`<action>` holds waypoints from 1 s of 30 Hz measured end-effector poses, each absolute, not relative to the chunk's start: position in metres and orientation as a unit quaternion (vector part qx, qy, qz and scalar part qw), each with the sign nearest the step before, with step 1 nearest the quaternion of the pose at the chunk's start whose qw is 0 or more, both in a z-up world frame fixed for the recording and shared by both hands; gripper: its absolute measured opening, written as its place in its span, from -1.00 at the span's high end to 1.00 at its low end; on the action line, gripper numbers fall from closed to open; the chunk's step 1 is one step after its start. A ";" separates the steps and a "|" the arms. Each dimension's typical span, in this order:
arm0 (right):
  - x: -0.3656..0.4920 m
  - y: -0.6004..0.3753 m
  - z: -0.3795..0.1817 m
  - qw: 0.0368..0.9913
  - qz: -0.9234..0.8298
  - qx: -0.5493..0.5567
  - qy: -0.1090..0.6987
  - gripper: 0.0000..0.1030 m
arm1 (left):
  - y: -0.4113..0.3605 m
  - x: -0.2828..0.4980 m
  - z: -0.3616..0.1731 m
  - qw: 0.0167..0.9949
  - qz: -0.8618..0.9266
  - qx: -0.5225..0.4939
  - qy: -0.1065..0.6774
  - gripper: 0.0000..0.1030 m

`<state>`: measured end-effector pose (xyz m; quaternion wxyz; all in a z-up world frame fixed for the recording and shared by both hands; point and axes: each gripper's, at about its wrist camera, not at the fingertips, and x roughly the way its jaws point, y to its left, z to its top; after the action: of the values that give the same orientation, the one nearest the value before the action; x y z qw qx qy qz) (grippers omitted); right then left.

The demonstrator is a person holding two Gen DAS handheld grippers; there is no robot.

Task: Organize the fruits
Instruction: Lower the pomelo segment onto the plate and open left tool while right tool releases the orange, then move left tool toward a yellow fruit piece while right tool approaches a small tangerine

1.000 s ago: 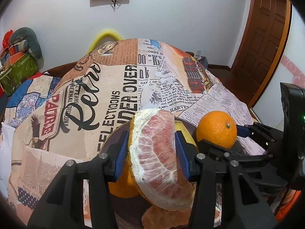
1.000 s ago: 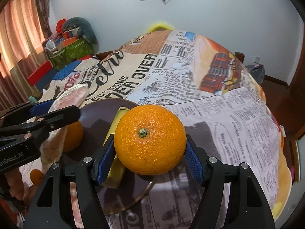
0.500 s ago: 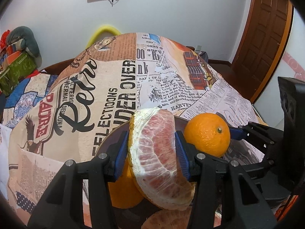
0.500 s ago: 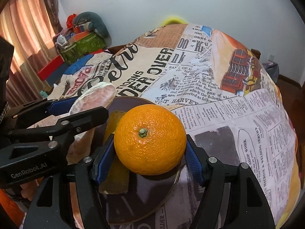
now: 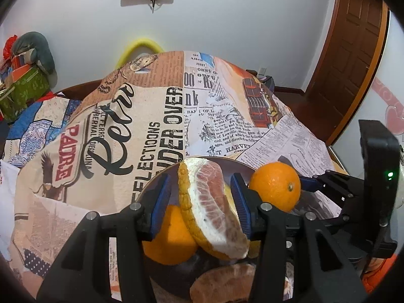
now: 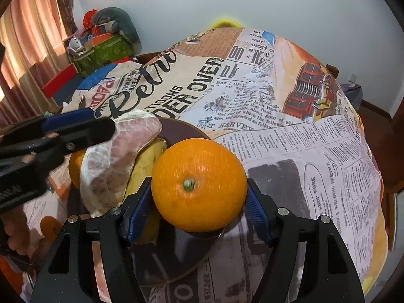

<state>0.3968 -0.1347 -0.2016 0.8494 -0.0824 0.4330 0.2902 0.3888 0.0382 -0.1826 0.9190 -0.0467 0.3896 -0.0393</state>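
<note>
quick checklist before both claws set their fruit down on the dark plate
1. Left claw around the pomelo wedge: not ok, a gap shows at its left finger.
2. Right claw gripping the orange: ok, both pads touch it.
3. Both fruits over the dark plate: ok.
4. Free spot under the orange: ok, bare plate below it.
5. Free spot under the wedge: not ok, a second orange and a banana crowd it.
6. Claws clear of each other: cannot tell.
</note>
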 end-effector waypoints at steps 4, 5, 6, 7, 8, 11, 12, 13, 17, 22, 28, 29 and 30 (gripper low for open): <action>0.387 -0.134 -0.196 0.849 0.289 -0.098 0.432 -0.31 | 0.041 0.378 -0.174 0.921 -0.037 -0.046 0.385 0.07; 0.384 -0.134 -0.194 0.850 0.287 -0.100 0.429 -0.31 | 0.042 0.374 -0.172 0.922 -0.035 -0.045 0.384 0.07; 0.381 -0.135 -0.189 0.855 0.286 -0.100 0.422 -0.33 | 0.042 0.371 -0.169 0.922 -0.034 -0.044 0.383 0.07; 0.377 -0.136 -0.185 0.858 0.287 -0.100 0.415 -0.36 | 0.042 0.367 -0.166 0.923 -0.033 -0.044 0.381 0.07; 0.374 -0.138 -0.179 0.860 0.288 -0.097 0.409 -0.42 | 0.043 0.365 -0.164 0.923 -0.032 -0.043 0.381 0.07; 0.364 -0.144 -0.162 0.870 0.287 -0.090 0.392 -0.44 | 0.044 0.352 -0.156 0.925 -0.032 -0.045 0.376 0.07; 0.361 -0.146 -0.156 0.873 0.284 -0.088 0.387 -0.44 | 0.044 0.348 -0.153 0.925 -0.031 -0.045 0.375 0.07; 0.358 -0.148 -0.152 0.875 0.282 -0.086 0.384 -0.44 | 0.044 0.345 -0.151 0.926 -0.032 -0.046 0.374 0.07; 0.340 -0.156 -0.137 0.883 0.277 -0.079 0.372 -0.44 | 0.042 0.326 -0.139 0.929 -0.029 -0.043 0.366 0.03; 0.314 -0.164 -0.128 0.889 0.270 -0.081 0.361 -0.44 | 0.040 0.303 -0.130 0.931 -0.031 -0.042 0.362 -0.09; 0.287 -0.178 -0.125 0.893 0.262 -0.076 0.359 -0.44 | 0.035 0.273 -0.132 0.927 -0.036 -0.039 0.372 -0.12; 0.282 -0.180 -0.126 0.893 0.260 -0.074 0.360 -0.44 | 0.034 0.270 -0.133 0.926 -0.037 -0.038 0.373 -0.12; 0.279 -0.182 -0.127 0.892 0.259 -0.074 0.362 -0.44 | 0.033 0.265 -0.135 0.925 -0.038 -0.037 0.376 -0.12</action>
<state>0.2789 -0.1824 -0.1270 0.8925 -0.0736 0.3616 0.2594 0.2651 0.0329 -0.1347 0.9250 -0.0372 0.3763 -0.0383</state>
